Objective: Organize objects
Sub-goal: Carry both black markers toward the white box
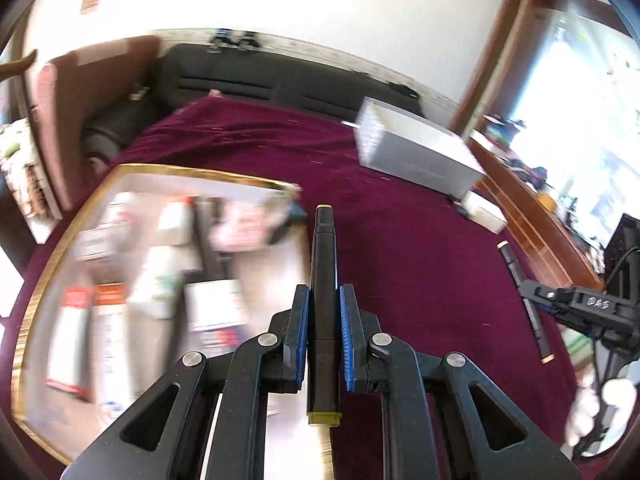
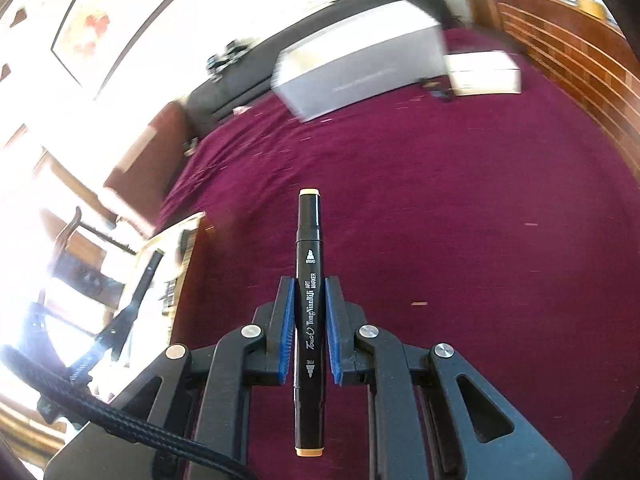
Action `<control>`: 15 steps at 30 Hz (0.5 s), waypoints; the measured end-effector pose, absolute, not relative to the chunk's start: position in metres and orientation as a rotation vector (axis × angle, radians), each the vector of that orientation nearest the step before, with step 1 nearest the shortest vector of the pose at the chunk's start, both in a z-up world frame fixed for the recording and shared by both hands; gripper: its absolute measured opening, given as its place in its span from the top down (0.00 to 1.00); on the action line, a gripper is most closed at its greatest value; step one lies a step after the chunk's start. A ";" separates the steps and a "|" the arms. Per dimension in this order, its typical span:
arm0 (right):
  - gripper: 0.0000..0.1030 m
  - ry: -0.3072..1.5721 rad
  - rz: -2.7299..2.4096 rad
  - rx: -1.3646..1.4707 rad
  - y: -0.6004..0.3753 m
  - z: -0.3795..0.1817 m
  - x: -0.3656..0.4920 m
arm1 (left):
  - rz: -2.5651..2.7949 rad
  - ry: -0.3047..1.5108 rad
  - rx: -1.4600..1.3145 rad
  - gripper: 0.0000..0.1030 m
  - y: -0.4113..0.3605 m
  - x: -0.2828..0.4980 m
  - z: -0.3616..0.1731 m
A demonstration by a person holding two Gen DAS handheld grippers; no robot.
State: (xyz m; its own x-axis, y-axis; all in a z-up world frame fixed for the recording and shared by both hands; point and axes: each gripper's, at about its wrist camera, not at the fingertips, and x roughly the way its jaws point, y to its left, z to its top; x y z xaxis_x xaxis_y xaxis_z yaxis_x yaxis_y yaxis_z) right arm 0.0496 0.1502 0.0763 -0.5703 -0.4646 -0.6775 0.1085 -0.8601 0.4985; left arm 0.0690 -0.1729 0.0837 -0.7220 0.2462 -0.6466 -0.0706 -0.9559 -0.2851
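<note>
The left gripper (image 1: 323, 334) pinches an olive-capped marker (image 1: 323, 280) lengthwise, its tip at twelve o'clock over the gold-rimmed tray (image 1: 48, 264) of blurred supplies, likely for sorting; the right gripper (image 2: 310, 330) clamps an orange-capped marker (image 2: 309, 280) likewise, above the maroon cloth (image 2: 440, 220), a grey box (image 2: 360, 56) at one o'clock

My R gripper (image 2: 307, 328) clamped black art marker (image 2: 307, 280), peach caps, above maroon cloth (image 2: 460, 200); grey box (image 2: 360, 68) beyond, blurred.
</note>
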 end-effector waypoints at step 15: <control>0.87 -0.447 -2.129 1.307 -0.026 0.054 0.028 | 2.901 -0.405 -1.232 0.89 -0.259 0.076 0.034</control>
